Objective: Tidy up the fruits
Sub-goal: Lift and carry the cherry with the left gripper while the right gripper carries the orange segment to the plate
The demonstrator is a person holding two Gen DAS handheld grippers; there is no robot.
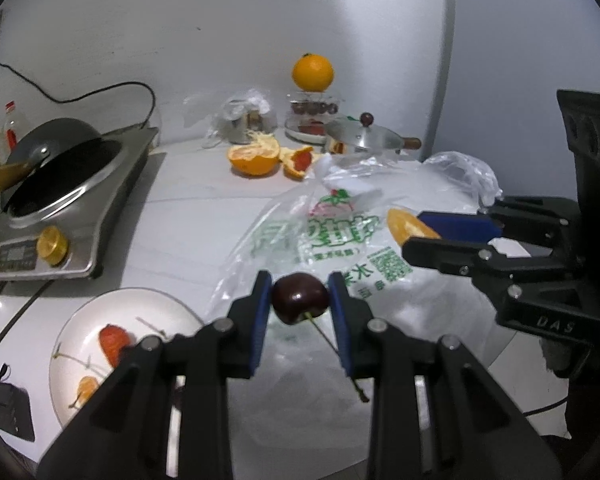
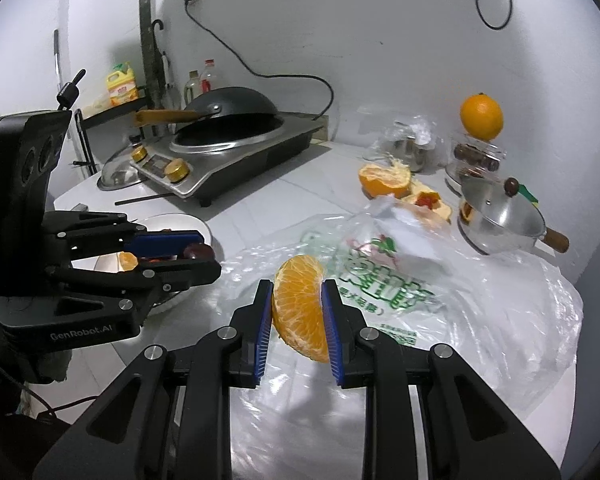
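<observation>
We see the left gripper [image 1: 299, 304] clamped on a cherry [image 1: 299, 298], the right gripper [image 2: 297, 308] clamped on an orange segment [image 2: 301, 306], above a bag [image 2: 440, 300]

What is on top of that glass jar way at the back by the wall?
A whole orange sits on the glass jar. Dark round fruits show through the glass; what lies beneath them is hidden behind the steel pot lid.

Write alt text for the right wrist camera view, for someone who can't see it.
The right gripper pinches a peeled orange segment above a printed plastic bag on a white counter. At left, the left gripper holds a dark cherry over a white plate; a wok sits behind.
</observation>
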